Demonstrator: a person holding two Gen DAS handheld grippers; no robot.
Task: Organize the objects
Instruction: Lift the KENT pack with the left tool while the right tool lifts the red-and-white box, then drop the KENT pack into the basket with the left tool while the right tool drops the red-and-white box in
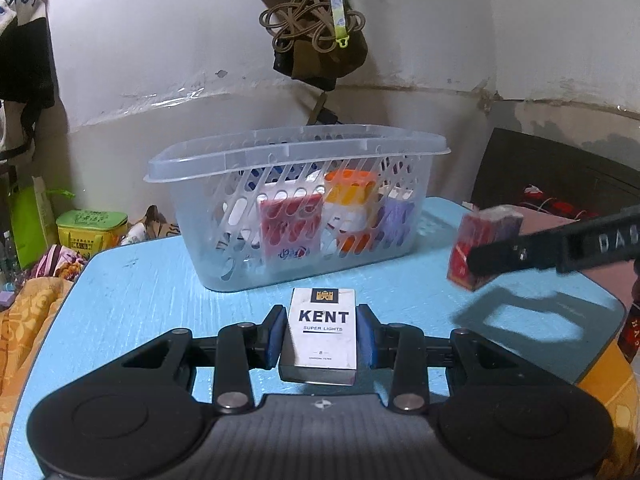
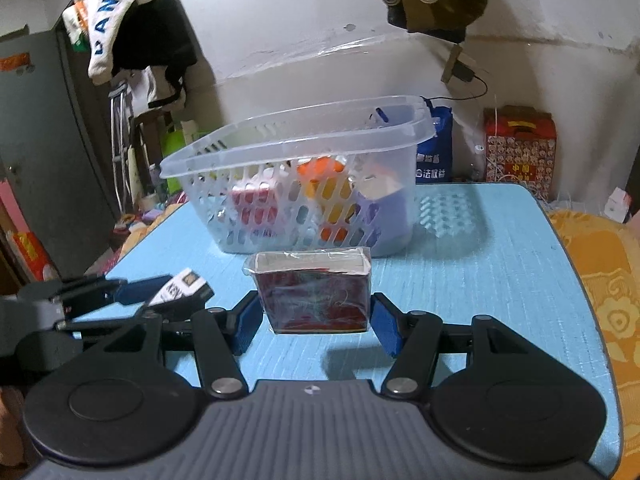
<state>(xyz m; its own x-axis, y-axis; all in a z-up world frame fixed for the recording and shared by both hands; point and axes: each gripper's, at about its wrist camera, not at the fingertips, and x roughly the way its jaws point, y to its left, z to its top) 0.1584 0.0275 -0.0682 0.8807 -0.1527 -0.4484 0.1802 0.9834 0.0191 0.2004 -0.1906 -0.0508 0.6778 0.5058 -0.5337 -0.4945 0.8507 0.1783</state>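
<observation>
My left gripper [image 1: 322,338] is shut on a white KENT cigarette pack [image 1: 323,330], held flat just above the blue table [image 1: 160,300] in front of the clear plastic basket [image 1: 296,152]. My right gripper [image 2: 316,320] is shut on a red cigarette pack [image 2: 314,300] wrapped in clear film, held above the table before the basket [image 2: 288,140]. In the left wrist view the red pack [image 1: 480,240] hangs at the right. In the right wrist view the KENT pack [image 2: 180,286] shows at the left. The basket holds several packs, red, orange and purple.
A wall stands close behind the basket, with a bag and cords hanging [image 1: 316,24] above it. Orange bedding [image 2: 608,300] lies right of the table. A red box [image 2: 520,148] and a blue bag [image 2: 434,152] stand behind the table's right side.
</observation>
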